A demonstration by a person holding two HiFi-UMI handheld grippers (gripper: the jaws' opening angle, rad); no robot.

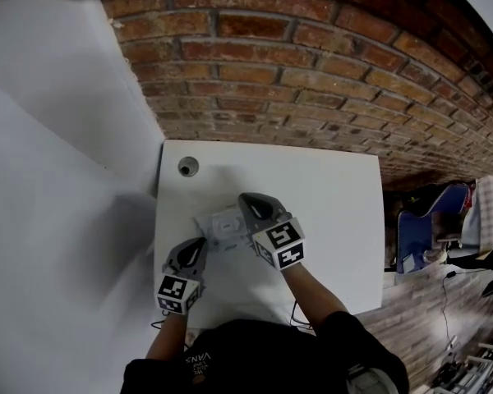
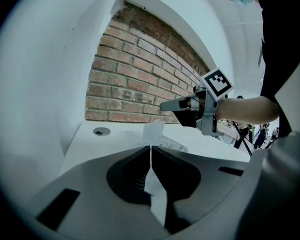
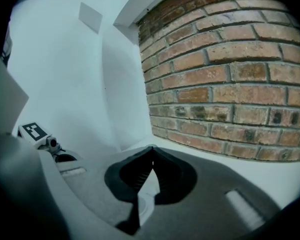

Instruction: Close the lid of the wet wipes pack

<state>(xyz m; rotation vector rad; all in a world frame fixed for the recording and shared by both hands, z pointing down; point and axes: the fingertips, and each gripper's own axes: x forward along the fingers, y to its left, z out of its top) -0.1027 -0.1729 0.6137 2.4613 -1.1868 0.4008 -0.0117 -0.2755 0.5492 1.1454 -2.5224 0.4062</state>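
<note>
The wet wipes pack (image 1: 220,226) lies flat near the middle of the white table (image 1: 329,195); in the left gripper view the wet wipes pack (image 2: 171,145) shows just beyond the jaw tips. My left gripper (image 1: 199,245) sits at the pack's near left side. Its jaws (image 2: 150,149) are shut on a thin white wipe (image 2: 154,132) that stands up past the tips. My right gripper (image 1: 246,202) hovers over the pack's right part with its jaws together. In its own view the right gripper (image 3: 152,154) is shut, and a white surface (image 3: 144,201) shows below the tips.
A round grey cable hole (image 1: 188,167) sits in the table's far left corner. A red brick wall (image 1: 312,72) runs along the far edge and a white wall (image 1: 57,179) along the left. Chairs and clutter (image 1: 444,228) stand off the right edge.
</note>
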